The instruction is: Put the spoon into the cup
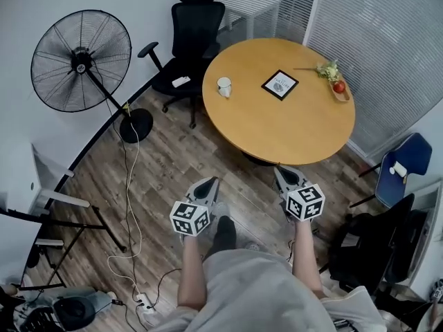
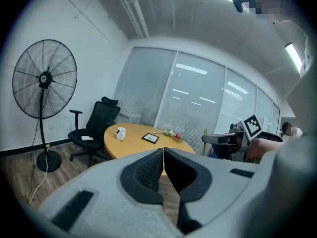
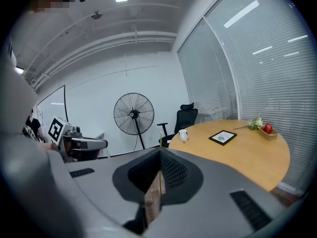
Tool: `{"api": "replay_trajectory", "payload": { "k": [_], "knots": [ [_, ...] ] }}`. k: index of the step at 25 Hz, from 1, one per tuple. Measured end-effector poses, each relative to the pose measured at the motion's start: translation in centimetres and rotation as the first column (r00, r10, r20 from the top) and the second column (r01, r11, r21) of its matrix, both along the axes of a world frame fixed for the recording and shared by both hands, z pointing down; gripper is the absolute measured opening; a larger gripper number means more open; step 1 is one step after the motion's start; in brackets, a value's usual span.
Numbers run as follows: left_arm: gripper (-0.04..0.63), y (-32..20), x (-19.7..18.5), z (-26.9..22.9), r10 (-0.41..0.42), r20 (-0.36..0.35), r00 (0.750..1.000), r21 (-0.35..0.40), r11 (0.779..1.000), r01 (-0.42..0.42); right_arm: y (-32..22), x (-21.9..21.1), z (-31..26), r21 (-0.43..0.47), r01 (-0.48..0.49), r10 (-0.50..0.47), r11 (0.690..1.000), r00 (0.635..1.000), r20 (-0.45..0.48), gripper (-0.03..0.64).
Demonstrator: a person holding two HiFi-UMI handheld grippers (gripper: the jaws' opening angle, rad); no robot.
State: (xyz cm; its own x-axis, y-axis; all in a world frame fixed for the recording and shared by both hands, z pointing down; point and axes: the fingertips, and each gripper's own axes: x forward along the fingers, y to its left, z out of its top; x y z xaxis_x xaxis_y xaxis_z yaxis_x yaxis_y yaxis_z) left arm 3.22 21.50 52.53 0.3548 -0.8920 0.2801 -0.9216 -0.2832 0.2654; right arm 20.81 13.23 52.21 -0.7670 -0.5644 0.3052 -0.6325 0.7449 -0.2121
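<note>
Well, both tongs are shut with nothing between their jaws: the left tongs (image 1: 212, 181) and the right tongs (image 1: 279, 170) are held side by side over the wooden floor (image 1: 166, 164), tips aimed at 12 o'clock toward the round table (image 1: 277, 133). The right tongs hang just at the table's 6 o'clock rim.

The spoon (image 1: 304, 68) lies flat on the table at about 1 o'clock. At this range it is only a thin pale sliver, its long axis running 9 to 3. One end meets the greens on a small tray (image 1: 340, 92) that also bears a red fruit; which end is the bowl I cannot tell. The cup (image 1: 224, 86), white and upright, stands well apart from it near the 9 o'clock rim. Between them lies a black-framed card (image 1: 280, 85).

On the table: one spoon, one cup, one card, one tray. Around it: one black office chair (image 1: 190, 43) at 10 o'clock, one standing fan (image 1: 81, 61) farther left, one blue chair (image 1: 401, 163) at 4 o'clock.
</note>
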Motion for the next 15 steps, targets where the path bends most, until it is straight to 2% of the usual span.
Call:
{"api": "replay_trajectory", "payload": {
  "k": [7,10,15],
  "knots": [
    [0.009,-7.1,-4.1,-2.4,-0.035,0.019,0.999,0.045,0.998,0.034,-6.5,-4.0,-2.1,0.019,0.0,-0.001,1.0,1.0,0.024,-0.003],
    [0.009,-9.7,-6.4,-2.3,-0.058,0.031,0.998,0.041,0.998,0.057,-9.1,-5.5,-1.9,0.01,-0.013,0.013,1.0,1.0,0.022,-0.003],
    [0.009,-14.0,-12.4,-1.9,-0.157,0.149,0.976,-0.019,0.987,0.161,-13.2,-8.6,-2.6,0.027,-0.065,0.065,0.997,0.998,0.015,-0.003]
  ]
}}
